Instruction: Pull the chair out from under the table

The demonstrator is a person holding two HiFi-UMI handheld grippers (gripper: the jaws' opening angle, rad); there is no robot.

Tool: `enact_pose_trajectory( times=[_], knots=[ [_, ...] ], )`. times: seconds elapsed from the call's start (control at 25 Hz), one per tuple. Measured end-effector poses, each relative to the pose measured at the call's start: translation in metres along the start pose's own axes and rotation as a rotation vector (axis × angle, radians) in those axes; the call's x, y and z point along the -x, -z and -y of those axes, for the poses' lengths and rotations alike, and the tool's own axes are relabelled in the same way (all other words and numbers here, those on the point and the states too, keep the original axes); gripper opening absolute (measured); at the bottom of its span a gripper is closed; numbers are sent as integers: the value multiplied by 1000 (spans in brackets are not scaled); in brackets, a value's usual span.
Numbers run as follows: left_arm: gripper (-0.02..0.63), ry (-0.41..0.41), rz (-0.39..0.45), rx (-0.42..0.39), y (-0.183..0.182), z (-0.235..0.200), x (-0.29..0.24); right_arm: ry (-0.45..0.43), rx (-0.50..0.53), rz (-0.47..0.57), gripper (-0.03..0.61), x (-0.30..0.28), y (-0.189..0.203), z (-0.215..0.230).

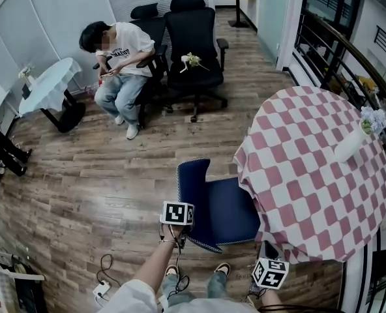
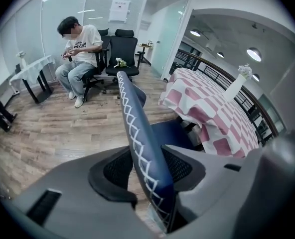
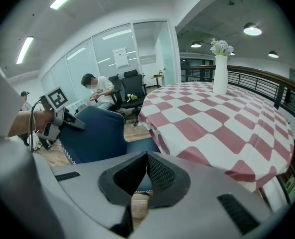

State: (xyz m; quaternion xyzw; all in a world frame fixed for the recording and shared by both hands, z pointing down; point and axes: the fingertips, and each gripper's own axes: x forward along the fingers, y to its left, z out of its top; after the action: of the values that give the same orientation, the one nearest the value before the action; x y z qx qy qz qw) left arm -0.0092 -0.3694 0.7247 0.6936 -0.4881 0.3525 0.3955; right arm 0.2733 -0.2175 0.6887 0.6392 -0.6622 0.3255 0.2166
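**Left gripper on the chair's backrest, seat tucked under the cloth**

The dark blue upholstered chair with white criss-cross stitching along its edge [image 1: 229, 204] stands at my 12 o'clock. Its seat is pushed in under the hem of the round table draped in a pink-and-white chequered cloth [image 1: 310, 175], which fills my 2 o'clock. The backrest is on the side away from the table, toward 9 o'clock.

My left gripper [image 2: 146, 148] sits astride the top edge of the backrest. Its jaws stand at a middling width and the pads meet the padding on both sides near their tips. My right gripper [image 3: 146, 153] hangs free at my 4 o'clock, close to the cloth's edge, with its jaws drawn together at the tips and nothing between them.

I judge the padding soft on the surface with a stiff frame beneath, so the pads should sink in a little and then bite. The fabric looks rough enough not to slip. The chair looks moderately heavy. I cannot see its legs, so I cannot tell whether it will roll or scrape across the wood-plank floor [image 1: 115, 175]. The top edge of the backrest is the sensible hold, with the pull going toward 9 o'clock. The cloth hem lies over the seat and could drag with it.

The only container is the tall white vase [image 1: 349, 145] near the table's 2 o'clock rim, which holds pale flowers [image 1: 374, 119]. It is narrow and upright, and a tug on the cloth could topple it.
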Motion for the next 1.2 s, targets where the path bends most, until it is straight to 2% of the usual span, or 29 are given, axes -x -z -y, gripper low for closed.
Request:
enact_pose_trajectory(
  times=[0.44, 0.88, 1.2],
  knots=[
    [144, -44, -40, -25, 1, 0, 0, 23, -26, 30, 18, 7, -1, 6],
    [113, 16, -34, 62, 4, -2, 5, 81, -25, 76, 18, 36, -8, 7],
    [109, 31, -33, 74, 8, -8, 7, 115, -31, 76, 18, 43, -2, -2]
  ],
)
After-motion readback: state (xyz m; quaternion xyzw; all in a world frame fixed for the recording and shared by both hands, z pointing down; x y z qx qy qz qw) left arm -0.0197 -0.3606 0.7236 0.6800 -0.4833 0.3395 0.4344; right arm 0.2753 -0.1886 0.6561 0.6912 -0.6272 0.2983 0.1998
